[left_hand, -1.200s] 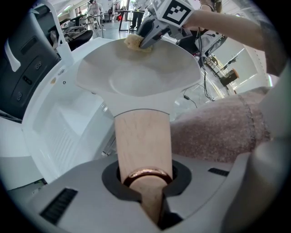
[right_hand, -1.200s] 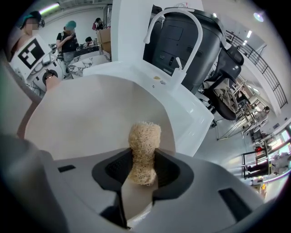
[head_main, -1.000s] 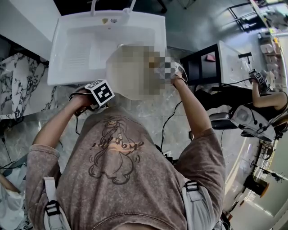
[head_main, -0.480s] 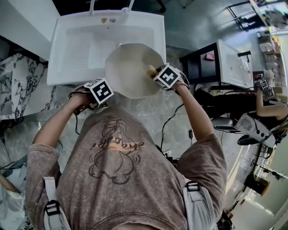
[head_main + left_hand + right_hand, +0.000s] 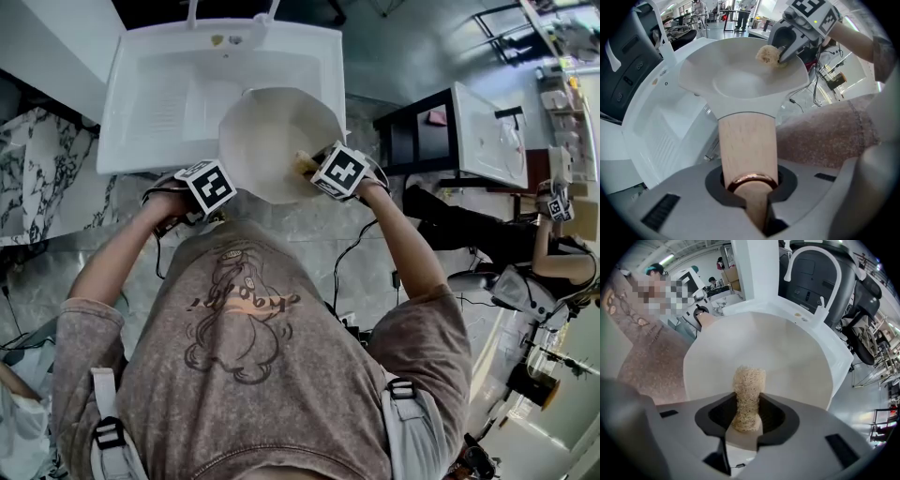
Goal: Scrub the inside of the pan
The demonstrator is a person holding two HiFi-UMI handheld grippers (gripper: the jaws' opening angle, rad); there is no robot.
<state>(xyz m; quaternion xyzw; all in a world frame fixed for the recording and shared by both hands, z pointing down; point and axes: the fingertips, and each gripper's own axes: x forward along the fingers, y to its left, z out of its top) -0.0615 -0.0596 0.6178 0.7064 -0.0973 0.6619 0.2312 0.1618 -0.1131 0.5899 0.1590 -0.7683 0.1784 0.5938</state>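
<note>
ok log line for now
left hand-held gripper: shut on pan handle | right hand-held gripper: shut on scrubber | scrubber at pan inner wall | pan over sink

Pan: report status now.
Left tool shut on wooden pan handle. Right tool shut on loofah scrubber, pressed inside the pan near its rim. Pan over white sink; nothing blocking.

White sink: basin at right, ribbed drainboard at left, faucet on the far rim. A marble-patterned surface adjoins the sink's left side. Grey floor lies before the sink; a dark-framed table stands to the sink's right.
</note>
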